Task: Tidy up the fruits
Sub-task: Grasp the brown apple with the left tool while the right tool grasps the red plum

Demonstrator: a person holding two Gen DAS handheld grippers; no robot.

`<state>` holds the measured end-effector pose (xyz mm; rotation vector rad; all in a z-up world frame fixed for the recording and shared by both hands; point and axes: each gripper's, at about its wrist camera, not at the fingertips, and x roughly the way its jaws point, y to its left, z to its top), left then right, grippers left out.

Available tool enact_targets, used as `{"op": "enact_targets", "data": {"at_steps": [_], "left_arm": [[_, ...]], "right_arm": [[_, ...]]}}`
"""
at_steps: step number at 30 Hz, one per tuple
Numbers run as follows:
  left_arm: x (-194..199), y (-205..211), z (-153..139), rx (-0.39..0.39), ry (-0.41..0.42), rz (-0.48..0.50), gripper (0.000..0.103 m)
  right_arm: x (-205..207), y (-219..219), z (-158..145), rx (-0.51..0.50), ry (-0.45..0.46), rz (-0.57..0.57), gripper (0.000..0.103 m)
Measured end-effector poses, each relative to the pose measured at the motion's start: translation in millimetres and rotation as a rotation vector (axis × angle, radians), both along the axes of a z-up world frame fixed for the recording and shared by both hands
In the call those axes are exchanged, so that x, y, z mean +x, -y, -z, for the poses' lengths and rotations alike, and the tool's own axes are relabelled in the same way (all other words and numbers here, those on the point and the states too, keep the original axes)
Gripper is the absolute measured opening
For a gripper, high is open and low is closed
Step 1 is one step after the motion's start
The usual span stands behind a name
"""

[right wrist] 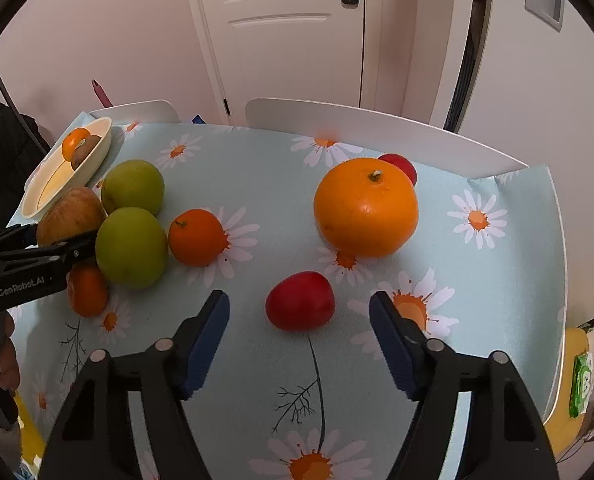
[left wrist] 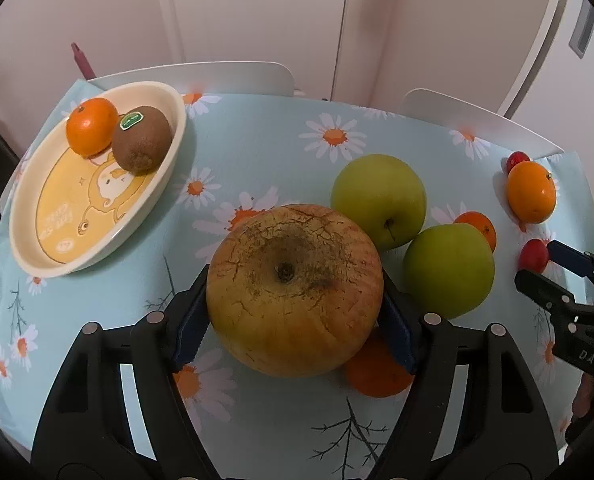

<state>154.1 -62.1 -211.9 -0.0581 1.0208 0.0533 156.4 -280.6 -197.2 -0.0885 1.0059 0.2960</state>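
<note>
Left gripper [left wrist: 295, 312] clenched on the big russeted yellow-red apple [left wrist: 295, 288], bound for the cream oval dish [left wrist: 29, 248] at the tabletop's far-left corner; right gripper [right wrist: 299, 332] released, straddling the small red plum [right wrist: 300, 301].

Left gripper [left wrist: 295, 312] angled down, pads seemingly pressed on something, right gripper [right wrist: 299, 338] angled down, jaws apart

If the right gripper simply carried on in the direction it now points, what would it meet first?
Most likely the small red fruit, which lies on the tablecloth just ahead of the right gripper, centred between its open, untouching jaws. The large orange sits farther behind.
</note>
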Motion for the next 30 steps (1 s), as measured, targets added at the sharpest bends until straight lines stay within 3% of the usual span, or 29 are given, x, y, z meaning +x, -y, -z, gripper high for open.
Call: {"op": "enact_targets", "data": {"at_steps": [14,16,21,30], "left_arm": [[-21,-15,-4,0.040,0.007,-0.034,0.079],[-24,-16,-6,0.038,0.010,-0.041,0.079],[-35,-22,-15,0.038,0.026,-0.053,0.079],[-56,-28,-54,0.055,0.082,-0.083,0.079]], "right_arm": [[2,-8,6,-0.012,0.005,-0.010,0.046],[3,-9,6,-0.019,0.008,-0.017,0.033],[0,-10,0,-0.013,0.017,-0.031,0.033],[-12,-19,-41,0.006,0.076,-0.078,0.033]]}}
